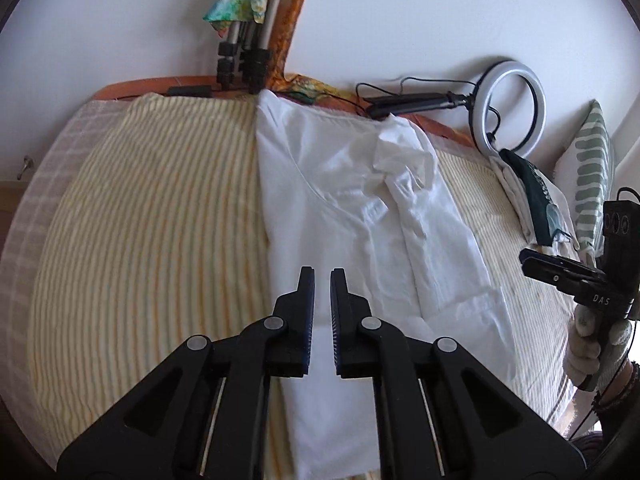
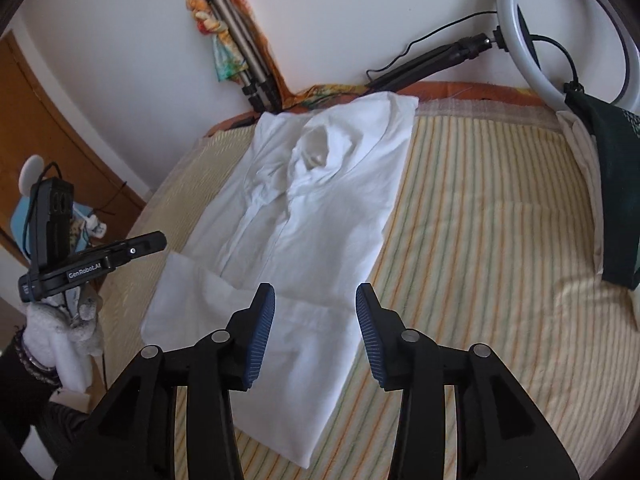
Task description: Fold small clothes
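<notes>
Folded white shirt [image 2: 320, 216] lies rumpled; left gripper [image 1: 322, 276] nearly closed, right gripper [image 2: 315, 294] parted, both empty

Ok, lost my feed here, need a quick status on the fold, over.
Left gripper nearly shut, empty. Right gripper open, empty, above the white shirt. Shirt partly folded on the striped bed. Nothing in the way.

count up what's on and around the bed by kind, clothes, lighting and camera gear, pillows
Clothes: 2, the white shirt spread on the striped bed and a dark green garment at its edge.
Lighting and camera gear: 2, a ring light and a folded tripod.
Pillows: 1, the green-patterned pillow.
Total: 5.
</notes>
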A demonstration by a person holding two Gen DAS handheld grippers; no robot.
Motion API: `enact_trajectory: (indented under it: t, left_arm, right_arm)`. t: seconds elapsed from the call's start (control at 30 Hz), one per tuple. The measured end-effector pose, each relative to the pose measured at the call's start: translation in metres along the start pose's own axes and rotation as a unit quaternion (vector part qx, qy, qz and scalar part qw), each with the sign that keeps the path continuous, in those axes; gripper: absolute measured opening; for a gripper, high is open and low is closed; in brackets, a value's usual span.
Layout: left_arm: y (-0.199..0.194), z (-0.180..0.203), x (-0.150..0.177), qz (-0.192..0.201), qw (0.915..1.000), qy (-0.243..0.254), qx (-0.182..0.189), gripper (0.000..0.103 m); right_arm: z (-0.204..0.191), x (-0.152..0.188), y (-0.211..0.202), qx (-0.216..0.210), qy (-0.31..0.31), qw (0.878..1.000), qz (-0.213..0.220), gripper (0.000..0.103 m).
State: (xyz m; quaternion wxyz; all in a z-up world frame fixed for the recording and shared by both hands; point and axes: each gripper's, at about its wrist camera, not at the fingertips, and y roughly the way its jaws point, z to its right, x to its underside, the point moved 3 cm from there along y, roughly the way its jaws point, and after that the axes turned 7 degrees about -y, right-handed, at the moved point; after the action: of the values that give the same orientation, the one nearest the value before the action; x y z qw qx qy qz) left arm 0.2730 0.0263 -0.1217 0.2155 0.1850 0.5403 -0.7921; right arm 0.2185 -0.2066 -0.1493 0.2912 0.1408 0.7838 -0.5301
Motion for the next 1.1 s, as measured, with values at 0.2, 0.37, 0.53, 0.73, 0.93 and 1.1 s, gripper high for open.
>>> enact_trajectory:
  t: [0.2,0.37,0.53,0.73,0.93,1.1]
  left_arm:
    - [0.027,-0.019,-0.061,0.025,0.9996,0.006,-0.015,0.006]
    - [0.07,-0.027,-0.097,0.018,0.9996,-0.006,-0.023,0.006]
    - [0.102,-0.03,-0.116,0.018,0.9994,-0.008,-0.029,0.006]
    - [0.126,-0.036,-0.133,0.015,0.9991,-0.009,-0.039,0.029]
    - [0.139,-0.042,-0.145,0.02,0.9989,-0.008,-0.043,0.041]
    - [0.152,-0.044,-0.152,0.021,0.9986,-0.008,-0.048,0.041]
  right_arm:
    - [0.036,-0.049,0.024,0.016,0.003,1.0,0.011,0.023]
    - [0.054,-0.082,0.063,0.016,0.013,1.0,0.012,0.018]
    - [0.066,-0.106,0.106,0.03,0.014,0.999,0.001,0.018]
    - [0.067,-0.124,0.148,0.042,-0.004,0.999,-0.019,0.018]
    - [0.069,-0.132,0.137,0.047,-0.026,0.999,-0.008,0.019]
    - [0.104,-0.135,0.121,0.064,0.024,0.997,0.022,0.045]
